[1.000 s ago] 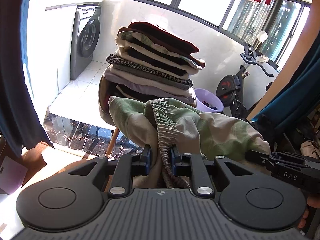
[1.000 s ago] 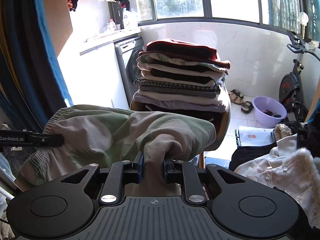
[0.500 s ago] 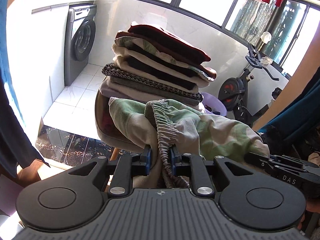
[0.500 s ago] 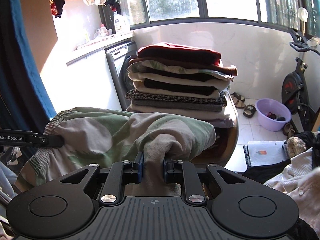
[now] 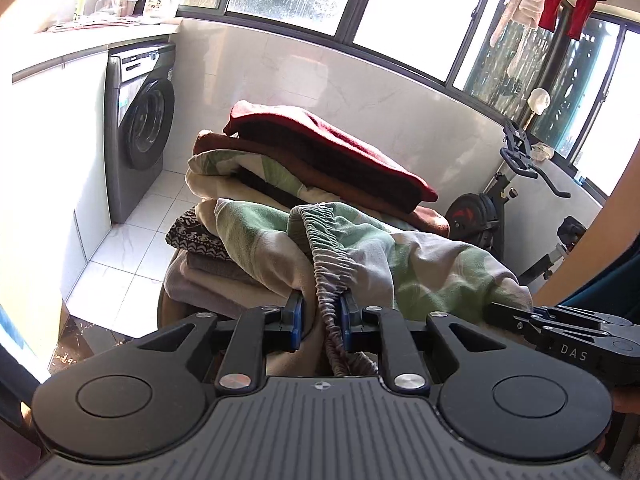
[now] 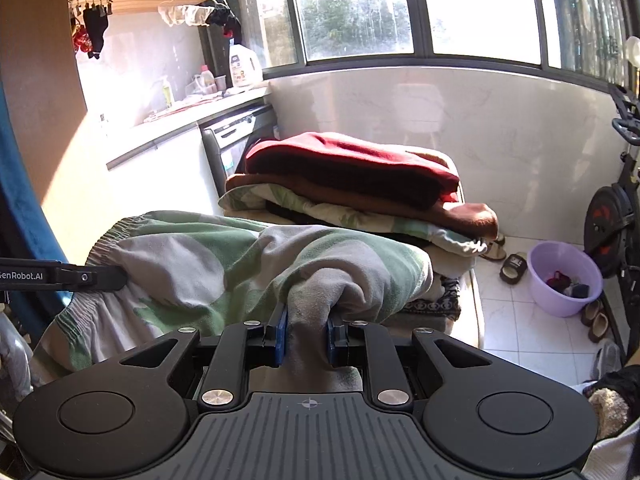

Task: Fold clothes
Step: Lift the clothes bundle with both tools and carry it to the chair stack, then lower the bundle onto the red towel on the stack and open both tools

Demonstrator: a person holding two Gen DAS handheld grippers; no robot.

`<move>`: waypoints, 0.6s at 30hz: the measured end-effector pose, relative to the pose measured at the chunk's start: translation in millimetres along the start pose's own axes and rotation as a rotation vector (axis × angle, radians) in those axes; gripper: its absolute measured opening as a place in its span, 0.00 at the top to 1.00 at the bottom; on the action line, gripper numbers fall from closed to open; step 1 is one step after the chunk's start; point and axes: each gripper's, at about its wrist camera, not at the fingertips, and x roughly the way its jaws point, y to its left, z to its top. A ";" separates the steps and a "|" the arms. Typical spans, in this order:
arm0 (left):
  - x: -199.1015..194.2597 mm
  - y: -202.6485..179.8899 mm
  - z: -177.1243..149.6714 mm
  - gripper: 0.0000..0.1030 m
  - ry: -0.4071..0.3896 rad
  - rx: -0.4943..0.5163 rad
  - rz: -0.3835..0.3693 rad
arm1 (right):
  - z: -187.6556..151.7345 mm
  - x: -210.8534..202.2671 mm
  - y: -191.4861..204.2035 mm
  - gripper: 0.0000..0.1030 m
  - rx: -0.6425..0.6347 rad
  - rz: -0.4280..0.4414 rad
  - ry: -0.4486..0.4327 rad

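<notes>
1. Green-and-cream folded garment [image 5: 400, 264] hangs between both grippers, held up just in front of the stack of folded clothes [image 5: 320, 160].
2. Left gripper [image 5: 320, 320] jaws pinch its elastic waistband (bunched up).
3. Right gripper [image 6: 306, 332] jaws are clamped on the other folded end.

Harsh window [image 6: 360, 8] sunlight; counter perhaps overexposed; fisheye edges.
</notes>
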 end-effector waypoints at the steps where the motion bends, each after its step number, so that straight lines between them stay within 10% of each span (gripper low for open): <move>1: 5.5 0.1 11.2 0.83 -0.010 0.008 -0.006 | 10.3 6.9 -3.4 0.84 -0.007 0.001 -0.004; 18: 128.9 32.1 201.7 0.83 -0.067 0.105 -0.196 | 206.1 129.3 -33.7 0.84 -0.017 -0.073 -0.107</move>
